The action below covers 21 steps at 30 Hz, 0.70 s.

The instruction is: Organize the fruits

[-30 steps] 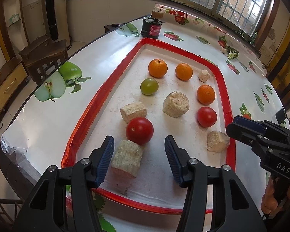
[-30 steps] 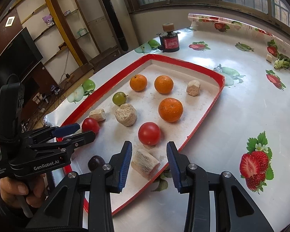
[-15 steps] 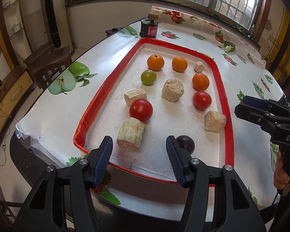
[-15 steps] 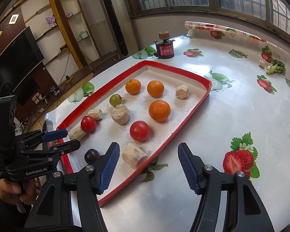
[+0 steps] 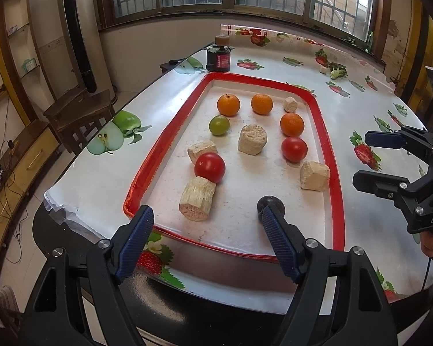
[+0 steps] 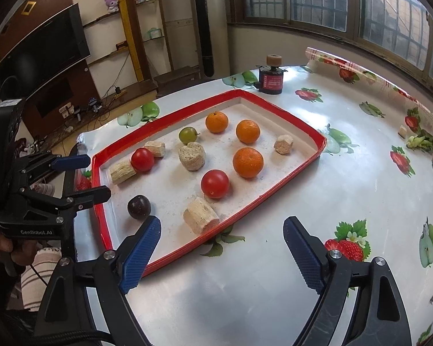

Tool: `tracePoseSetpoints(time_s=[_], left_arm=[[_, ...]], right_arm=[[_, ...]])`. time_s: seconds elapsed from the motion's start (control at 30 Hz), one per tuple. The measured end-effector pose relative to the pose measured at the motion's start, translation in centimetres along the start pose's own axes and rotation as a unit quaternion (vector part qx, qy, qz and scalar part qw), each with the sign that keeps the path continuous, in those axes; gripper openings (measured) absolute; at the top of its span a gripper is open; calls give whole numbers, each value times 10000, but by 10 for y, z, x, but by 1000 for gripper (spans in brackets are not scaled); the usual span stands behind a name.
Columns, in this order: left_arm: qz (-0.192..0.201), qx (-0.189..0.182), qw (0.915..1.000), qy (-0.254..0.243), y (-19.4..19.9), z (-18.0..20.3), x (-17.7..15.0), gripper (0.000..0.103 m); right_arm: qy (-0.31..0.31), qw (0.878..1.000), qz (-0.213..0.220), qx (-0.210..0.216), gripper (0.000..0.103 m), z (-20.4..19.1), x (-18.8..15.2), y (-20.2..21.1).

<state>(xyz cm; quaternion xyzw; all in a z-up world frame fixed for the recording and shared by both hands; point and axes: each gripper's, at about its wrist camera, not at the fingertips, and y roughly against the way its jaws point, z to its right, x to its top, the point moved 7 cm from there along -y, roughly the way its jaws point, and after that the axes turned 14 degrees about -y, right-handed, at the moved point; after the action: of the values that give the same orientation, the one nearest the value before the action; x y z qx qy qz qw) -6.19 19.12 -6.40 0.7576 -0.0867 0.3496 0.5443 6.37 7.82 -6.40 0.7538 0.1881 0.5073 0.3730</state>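
A red-rimmed white tray [image 5: 338, 178] [image 6: 262, 199] holds three oranges [image 5: 228, 104] [image 6: 247, 158], two tomatoes [image 5: 210, 167] [image 6: 214, 183], a green fruit [image 5: 219, 125] [image 6: 188, 135], a dark plum [image 5: 268, 201] [image 6: 138, 207] and several beige chunks [image 5: 197, 198] [image 6: 200, 215]. My left gripper [image 5: 207, 240] is open and empty, above the tray's near edge. My right gripper [image 6: 220, 252] is open and empty, over the table just outside the tray's near rim. Each gripper shows in the other view [image 5: 389, 161] [image 6: 78, 177].
The table [image 6: 317, 178] has a fruit-print cloth. A dark red jar [image 5: 218, 57] [image 6: 270, 79] stands beyond the tray's far end. Green scraps [image 6: 421, 141] lie at the far right. A wooden chair [image 5: 78, 112] stands left of the table.
Both grippers have pulled back and risen away from the tray and opened wider. The beige chunks that sat between their fingers stay in the tray.
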Motion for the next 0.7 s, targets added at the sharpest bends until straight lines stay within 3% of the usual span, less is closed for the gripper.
tracePoseSetpoints(time_s=[0.37, 0.7], left_arm=[[90, 161, 9998, -104, 12, -2, -7, 82], [216, 298, 9991, -221, 27, 1, -9, 82]], right_arm=[[886, 9959, 10, 152, 89, -22, -17, 8], [1232, 9923, -75, 90, 89, -28, -26, 8]])
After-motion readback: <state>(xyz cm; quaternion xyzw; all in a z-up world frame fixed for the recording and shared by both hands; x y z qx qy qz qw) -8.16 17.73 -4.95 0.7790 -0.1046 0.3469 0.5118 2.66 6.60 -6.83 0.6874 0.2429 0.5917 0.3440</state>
